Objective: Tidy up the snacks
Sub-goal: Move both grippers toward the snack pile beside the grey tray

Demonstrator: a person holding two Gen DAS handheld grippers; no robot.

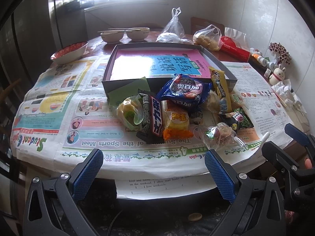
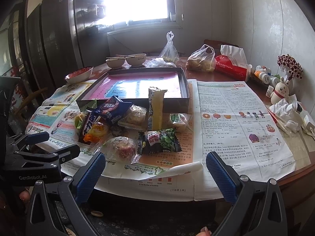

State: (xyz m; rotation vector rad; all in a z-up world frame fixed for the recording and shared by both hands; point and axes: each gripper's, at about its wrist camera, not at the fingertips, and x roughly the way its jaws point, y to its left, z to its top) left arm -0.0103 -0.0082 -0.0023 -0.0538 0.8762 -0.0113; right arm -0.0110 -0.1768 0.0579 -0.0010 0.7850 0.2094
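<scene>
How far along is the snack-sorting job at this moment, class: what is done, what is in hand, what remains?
Done: nothing yet; the box holds only its pink liner sheet, no snacks. In hand: nothing; the left gripper and right gripper are both open, short of the pile. Left: the whole heap on the newspaper, including the blue cookie pack, the chocolate bar and the green pea packet.
</scene>
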